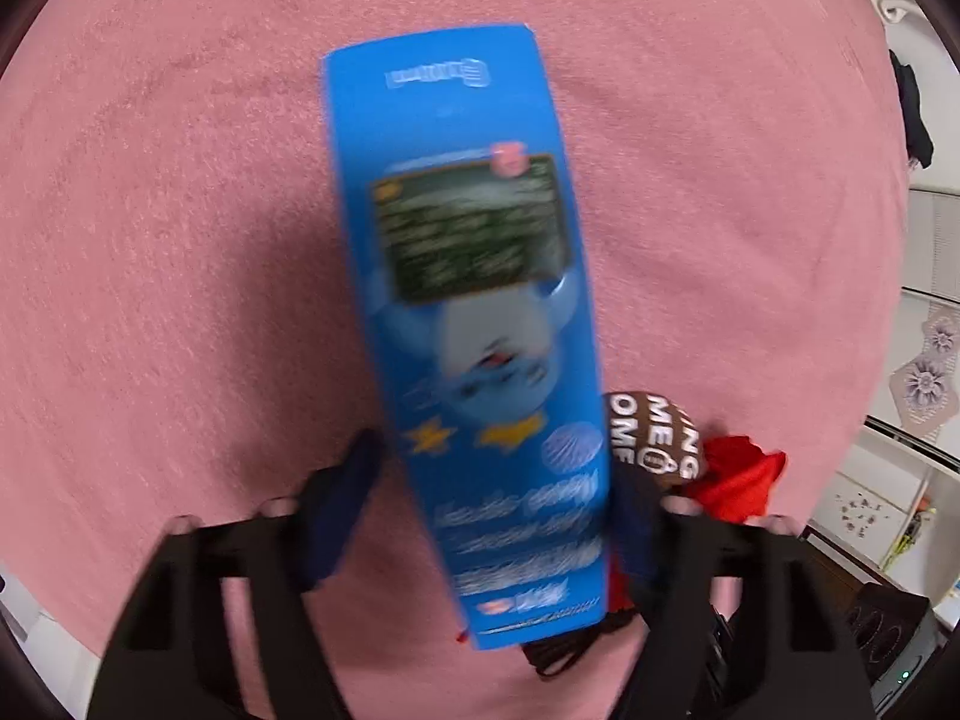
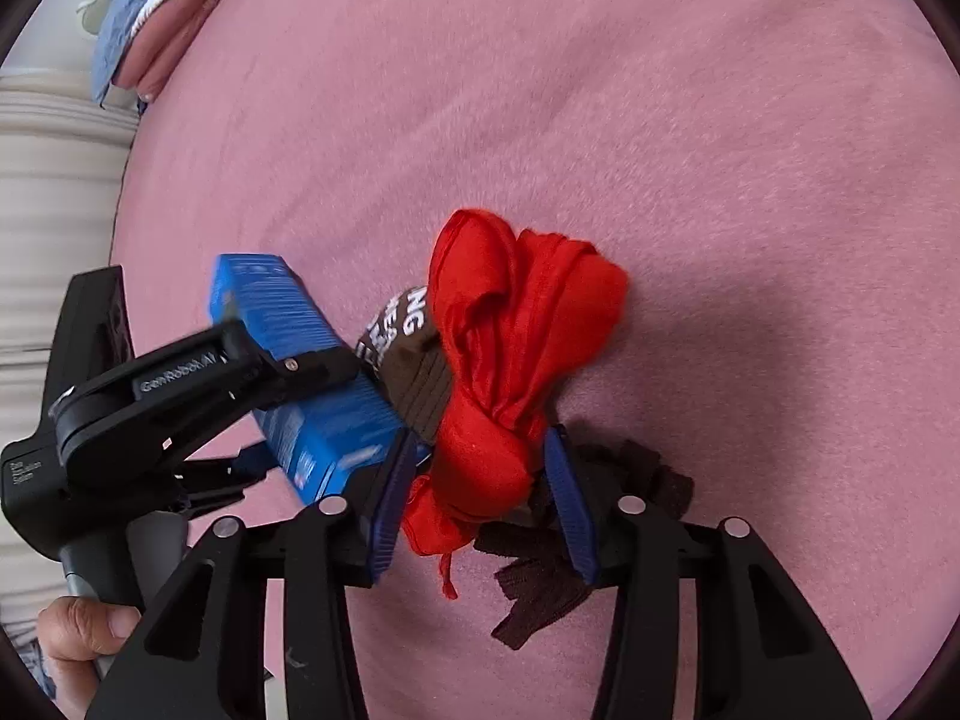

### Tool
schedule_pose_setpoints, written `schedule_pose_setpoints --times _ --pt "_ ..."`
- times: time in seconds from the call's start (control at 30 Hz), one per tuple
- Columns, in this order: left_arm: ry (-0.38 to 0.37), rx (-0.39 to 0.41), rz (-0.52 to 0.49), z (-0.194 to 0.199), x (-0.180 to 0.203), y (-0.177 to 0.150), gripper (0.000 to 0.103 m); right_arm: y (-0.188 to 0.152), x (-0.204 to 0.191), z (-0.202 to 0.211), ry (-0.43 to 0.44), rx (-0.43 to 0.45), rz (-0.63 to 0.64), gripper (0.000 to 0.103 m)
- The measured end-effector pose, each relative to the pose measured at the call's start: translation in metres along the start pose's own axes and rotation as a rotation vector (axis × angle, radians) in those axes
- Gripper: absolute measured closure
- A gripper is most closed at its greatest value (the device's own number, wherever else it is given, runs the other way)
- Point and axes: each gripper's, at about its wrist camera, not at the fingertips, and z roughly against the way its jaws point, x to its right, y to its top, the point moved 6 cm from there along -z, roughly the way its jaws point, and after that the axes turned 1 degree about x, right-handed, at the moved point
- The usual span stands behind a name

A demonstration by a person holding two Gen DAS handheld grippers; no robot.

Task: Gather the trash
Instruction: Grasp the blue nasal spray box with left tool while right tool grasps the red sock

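Observation:
A long blue carton [image 1: 474, 324] with a cartoon face stands between my left gripper's [image 1: 498, 516] fingers, over the pink bedspread [image 1: 150, 240]. The left finger stands apart from the carton; the right finger is hidden behind it. In the right wrist view the left gripper [image 2: 336, 384] reaches across the same carton [image 2: 300, 372]. My right gripper [image 2: 480, 498] is closed around a red cloth bundle [image 2: 510, 354]. A brown wrapper with white letters [image 2: 408, 354] lies between bundle and carton, and shows in the left wrist view [image 1: 654, 438] too.
A dark brown strap or cloth [image 2: 540, 588] lies under the right gripper. Folded clothes [image 2: 156, 6] sit at the bed's far left corner. A white wall and shelf unit [image 1: 900, 480] stand past the bed's right edge.

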Motion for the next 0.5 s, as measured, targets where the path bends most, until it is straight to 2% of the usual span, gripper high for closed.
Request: schedule_pose_setpoints --times 0.07,0.2,0.5 --pt "0.003 0.013 -0.010 -0.001 -0.003 -0.002 0.055 -0.001 0.003 -0.001 -0.016 0.007 0.013 0.073" --pt "-0.016 0.034 -0.053 0.003 -0.007 -0.013 0.056 -0.004 0.006 0.008 0.000 0.029 0.013 0.079" --pt "-0.105 0.017 -0.136 0.023 -0.021 -0.065 0.056 -0.025 0.006 0.045 0.052 0.071 0.011 0.079"
